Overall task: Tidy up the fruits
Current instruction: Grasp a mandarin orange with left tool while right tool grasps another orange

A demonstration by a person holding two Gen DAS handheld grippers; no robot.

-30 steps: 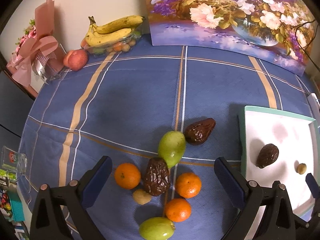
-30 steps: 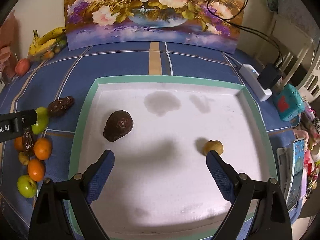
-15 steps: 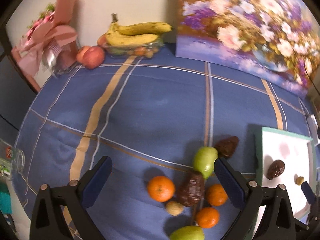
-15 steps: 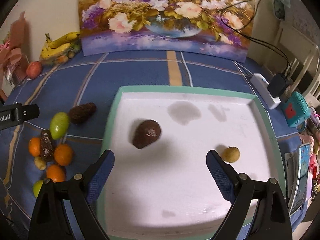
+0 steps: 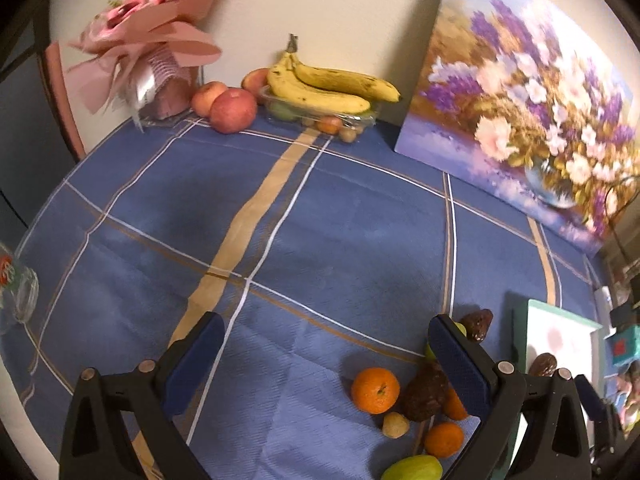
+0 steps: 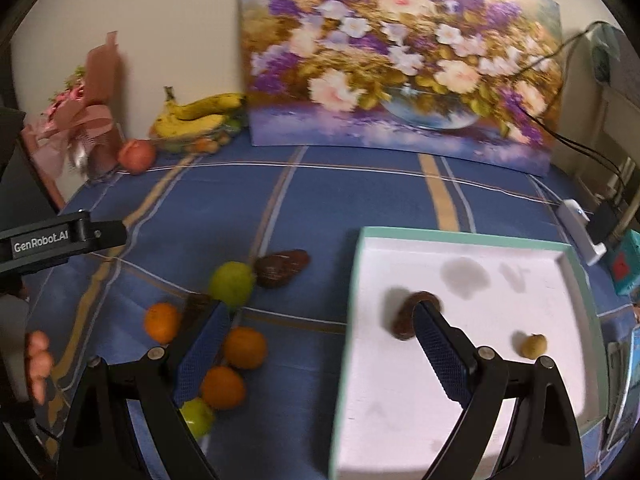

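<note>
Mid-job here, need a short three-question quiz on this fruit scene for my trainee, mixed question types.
1. True or false: the tray already holds a dark fruit and a small yellow fruit.
2. How many oranges lie on the tablecloth?
3. Multiple choice: the right gripper is A) shut on an orange, B) open and empty, C) shut on a banana.

Key: 1 true. 2 three. 3 B; the left gripper is open too.

Lying on the blue plaid tablecloth point(image 5: 320, 216): loose oranges point(image 5: 375, 390), green fruits point(image 6: 232, 282), a white tray point(image 6: 460, 376), bananas point(image 5: 332, 88), apples point(image 5: 233, 111).
</note>
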